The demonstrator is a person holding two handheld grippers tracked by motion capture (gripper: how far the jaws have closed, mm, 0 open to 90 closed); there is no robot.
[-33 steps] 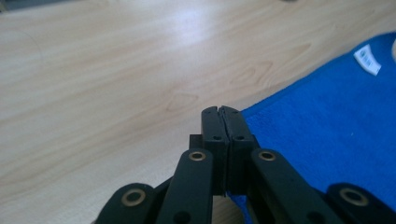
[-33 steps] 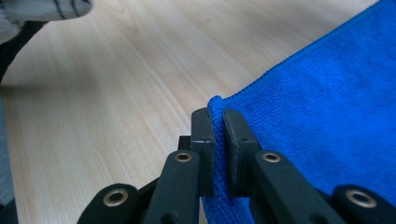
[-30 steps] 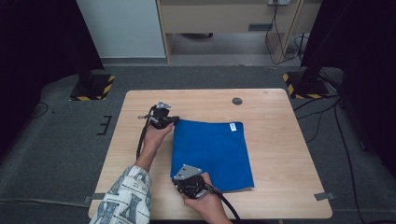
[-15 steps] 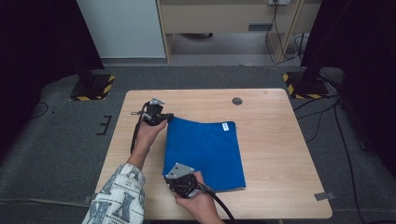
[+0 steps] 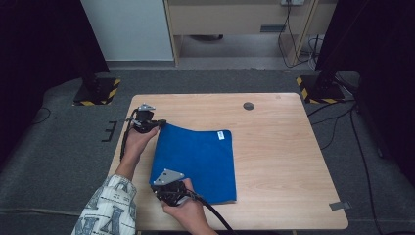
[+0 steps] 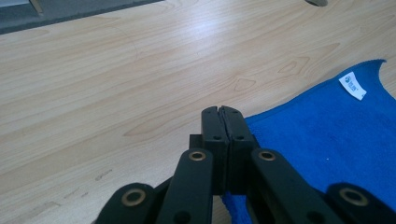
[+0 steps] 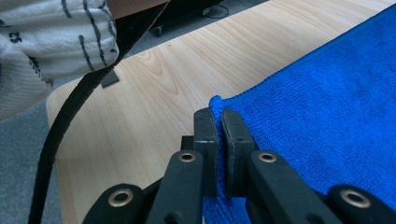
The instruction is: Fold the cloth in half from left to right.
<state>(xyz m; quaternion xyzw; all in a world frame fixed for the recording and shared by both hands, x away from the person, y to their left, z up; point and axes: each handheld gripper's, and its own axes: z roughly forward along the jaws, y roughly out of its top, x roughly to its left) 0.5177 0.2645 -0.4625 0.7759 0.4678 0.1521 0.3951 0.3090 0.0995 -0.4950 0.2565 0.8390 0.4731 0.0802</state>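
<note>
I've dragged the blue towel (image 5: 195, 161) leftward across the tabletop (image 5: 284, 147); both claws, left (image 5: 159, 124) and right (image 5: 169, 188), pinch its limp, light corners.

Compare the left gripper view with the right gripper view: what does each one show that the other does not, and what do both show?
Left gripper view: the towel's white label near the far corner, and a dark round disc at the table's top edge.

Right gripper view: the person's patterned sleeve, a black cable that crosses the table edge, and grey floor beyond.

Both: the blue towel on the wooden table, and a tool shut on a towel corner, the left tool in the one, the right tool in the other.
</note>
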